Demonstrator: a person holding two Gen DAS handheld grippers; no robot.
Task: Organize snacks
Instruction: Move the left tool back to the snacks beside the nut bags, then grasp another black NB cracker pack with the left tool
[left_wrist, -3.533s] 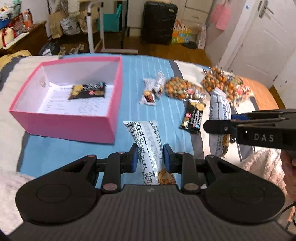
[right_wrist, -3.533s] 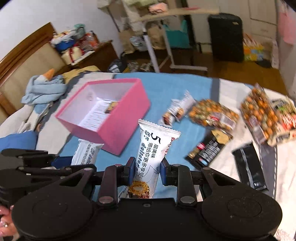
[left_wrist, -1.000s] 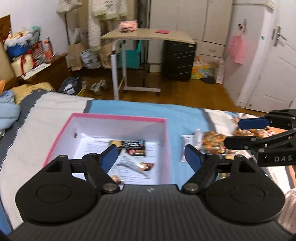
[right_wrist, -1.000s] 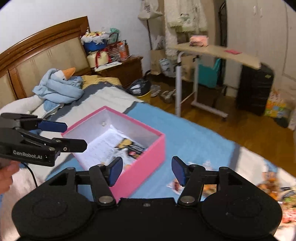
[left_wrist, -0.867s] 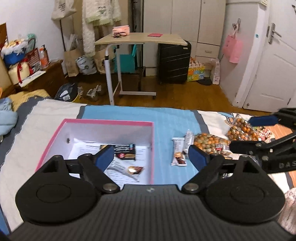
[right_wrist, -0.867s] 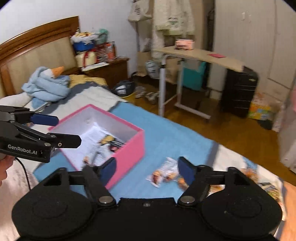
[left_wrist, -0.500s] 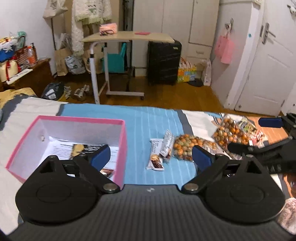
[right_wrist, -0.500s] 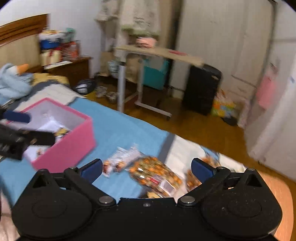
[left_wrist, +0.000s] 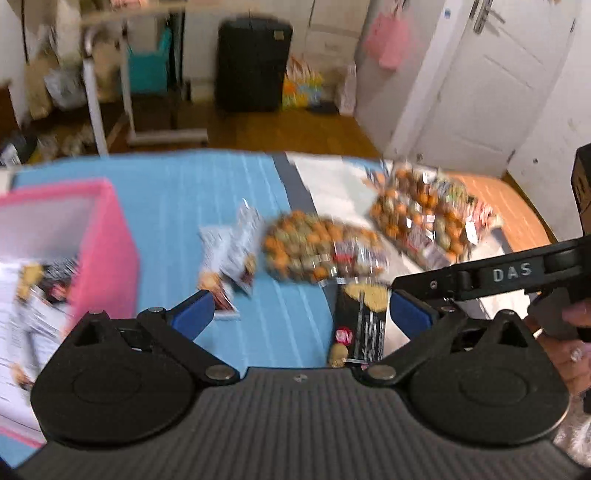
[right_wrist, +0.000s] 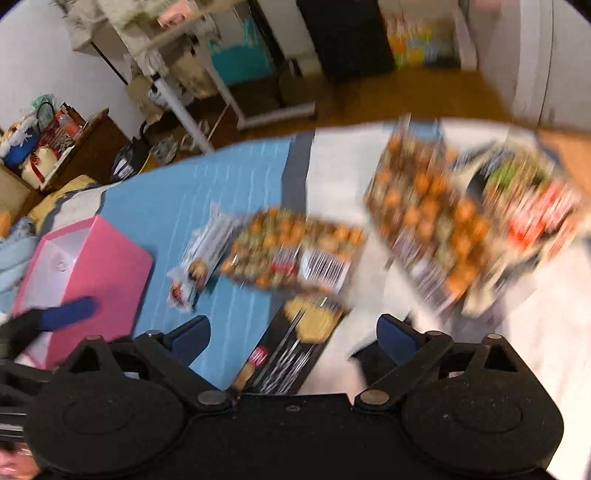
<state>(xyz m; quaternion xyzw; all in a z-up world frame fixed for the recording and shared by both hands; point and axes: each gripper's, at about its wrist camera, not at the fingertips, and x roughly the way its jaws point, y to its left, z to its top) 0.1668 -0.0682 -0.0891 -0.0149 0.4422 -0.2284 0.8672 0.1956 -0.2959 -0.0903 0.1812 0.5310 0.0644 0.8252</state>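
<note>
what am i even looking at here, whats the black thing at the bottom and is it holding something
No robot here: a person carries a hand-held gripper in each hand, each with a camera looking along its two blue-padded fingers. One picture is from the left gripper, the other from the right gripper. Both are empty; the left stands open, the right's jaws are closing slightly with nothing gripped. On the bed lie a pink box already holding some snacks, a black snack packet, two small white packets and bags of orange-and-green snacks. The pictures are blurred.
</note>
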